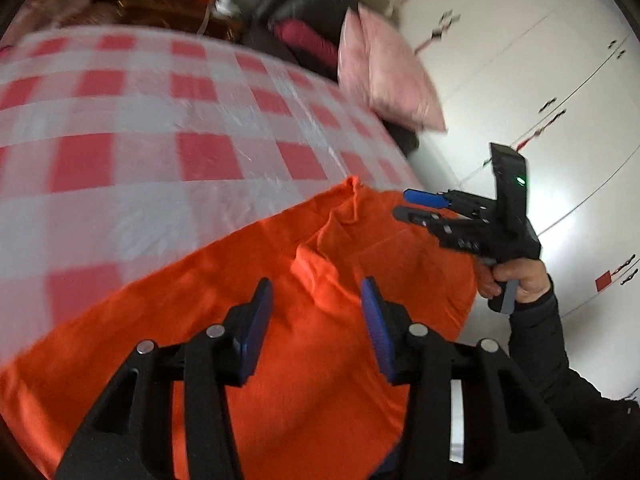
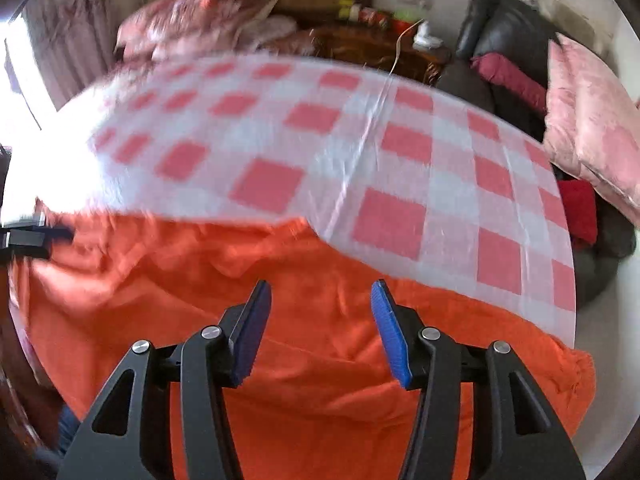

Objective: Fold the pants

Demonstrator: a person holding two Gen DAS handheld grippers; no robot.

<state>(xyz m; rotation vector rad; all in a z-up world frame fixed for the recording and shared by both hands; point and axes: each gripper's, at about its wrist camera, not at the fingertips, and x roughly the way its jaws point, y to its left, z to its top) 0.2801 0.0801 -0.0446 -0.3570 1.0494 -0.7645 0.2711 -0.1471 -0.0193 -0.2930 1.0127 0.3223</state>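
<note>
Orange pants (image 1: 280, 320) lie spread along the near edge of a table with a red-and-white checked cloth (image 1: 140, 128). My left gripper (image 1: 316, 292) is open and empty, hovering above the pants. My right gripper (image 1: 404, 205) shows in the left wrist view at the right end of the pants, above the cloth, its fingers apart. In the right wrist view the pants (image 2: 320, 360) fill the lower half, and the right gripper (image 2: 320, 296) is open and empty above them. A dark part of the left gripper (image 2: 28, 238) shows at the far left edge.
Pink cushions (image 1: 384, 68) and a dark sofa (image 1: 304, 8) stand beyond the table. White cupboard doors (image 1: 540, 80) are to the right. A dark wooden cabinet (image 2: 372, 48) with clutter stands behind the table. Bright window light falls at the left (image 2: 24, 100).
</note>
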